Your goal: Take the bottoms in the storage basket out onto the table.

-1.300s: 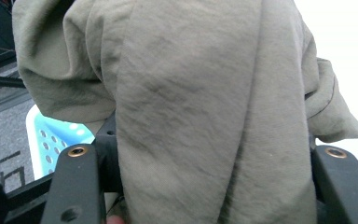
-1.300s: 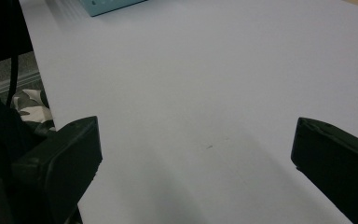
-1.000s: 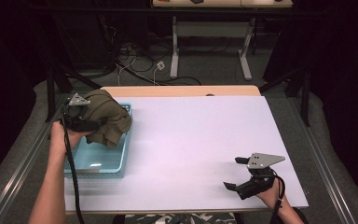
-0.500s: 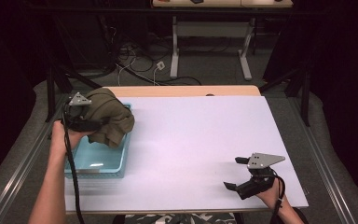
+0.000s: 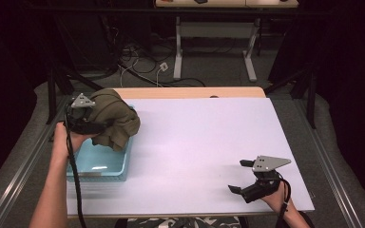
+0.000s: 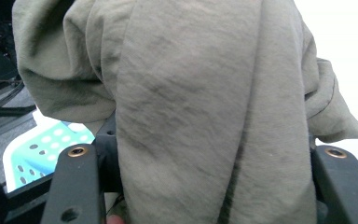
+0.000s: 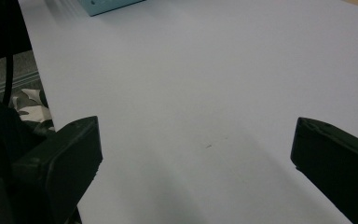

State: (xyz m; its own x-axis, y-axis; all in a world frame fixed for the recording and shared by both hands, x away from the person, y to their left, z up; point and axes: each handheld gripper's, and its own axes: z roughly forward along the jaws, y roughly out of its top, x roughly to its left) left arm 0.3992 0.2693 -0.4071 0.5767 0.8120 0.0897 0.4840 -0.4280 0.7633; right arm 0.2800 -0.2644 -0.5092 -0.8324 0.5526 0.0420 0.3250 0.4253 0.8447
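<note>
At the left of the high view, a person's left gripper grips a bundle of olive-green cloth, its jaws clamped on the folds. The cloth hangs bunched above the far end of a light-blue basket that sits on the white table at middle left of the frame. The basket's near end lies uncovered, its pale floor catching a glare.

In the left gripper view, the olive-green cloth spreads across nearly the whole frame, draped between the two black jaws at the bottom corners. A perforated wall of the light-blue basket peeks out at lower left, below the fabric.

At the lower right of the high view, the right gripper rests low over the white table near its front edge, well apart from the basket, jaws spread wide and grasping nothing. The right gripper view looks along those parted jaws across bare white table; a corner of the light-blue basket sits at the top edge of the frame.
</note>
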